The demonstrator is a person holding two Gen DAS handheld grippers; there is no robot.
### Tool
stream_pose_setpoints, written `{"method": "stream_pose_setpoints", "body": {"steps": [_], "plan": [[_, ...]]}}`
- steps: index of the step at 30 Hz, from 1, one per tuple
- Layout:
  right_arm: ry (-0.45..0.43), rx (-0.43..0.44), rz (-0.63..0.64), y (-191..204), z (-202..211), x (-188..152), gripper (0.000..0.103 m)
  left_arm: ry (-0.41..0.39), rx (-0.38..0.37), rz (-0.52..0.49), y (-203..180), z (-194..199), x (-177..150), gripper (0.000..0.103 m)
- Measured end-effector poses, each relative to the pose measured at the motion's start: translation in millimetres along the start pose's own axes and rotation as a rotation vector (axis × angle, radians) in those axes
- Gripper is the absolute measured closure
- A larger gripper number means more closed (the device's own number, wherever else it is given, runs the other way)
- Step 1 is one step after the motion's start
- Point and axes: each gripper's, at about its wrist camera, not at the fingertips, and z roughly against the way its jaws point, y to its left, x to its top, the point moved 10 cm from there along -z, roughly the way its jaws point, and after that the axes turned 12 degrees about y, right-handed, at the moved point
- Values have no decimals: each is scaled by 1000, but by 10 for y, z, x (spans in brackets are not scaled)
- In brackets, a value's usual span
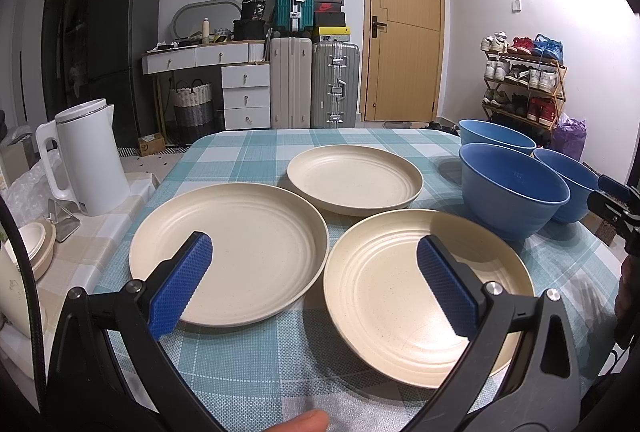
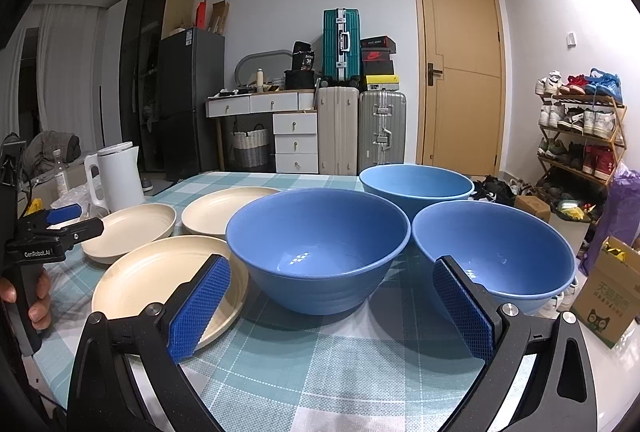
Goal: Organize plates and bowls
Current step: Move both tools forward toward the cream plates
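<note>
Nothing is stacked yet: your three plates [image 1: 228, 252] and three bowls [image 2: 318, 248] sit apart, both grippers [image 1: 314, 282] [image 2: 332, 306] spread wide and empty

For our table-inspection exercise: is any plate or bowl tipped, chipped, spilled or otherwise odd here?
Nothing stands out. The three cream plates lie flat and empty on the checked tablecloth; the three blue bowls stand upright, empty and unchipped as far as visible. Nothing is stacked yet.
</note>
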Motion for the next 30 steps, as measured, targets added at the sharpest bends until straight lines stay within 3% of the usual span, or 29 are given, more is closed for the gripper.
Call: {"method": "stream_pose_setpoints", "body": {"steps": [12,30], "plan": [[23,-20,32,41,-17,-13,0,7,-11,16,15,43,21,1],[30,68,45,323,-16,243,0,56,-11,25,57,38,49,1]]}}
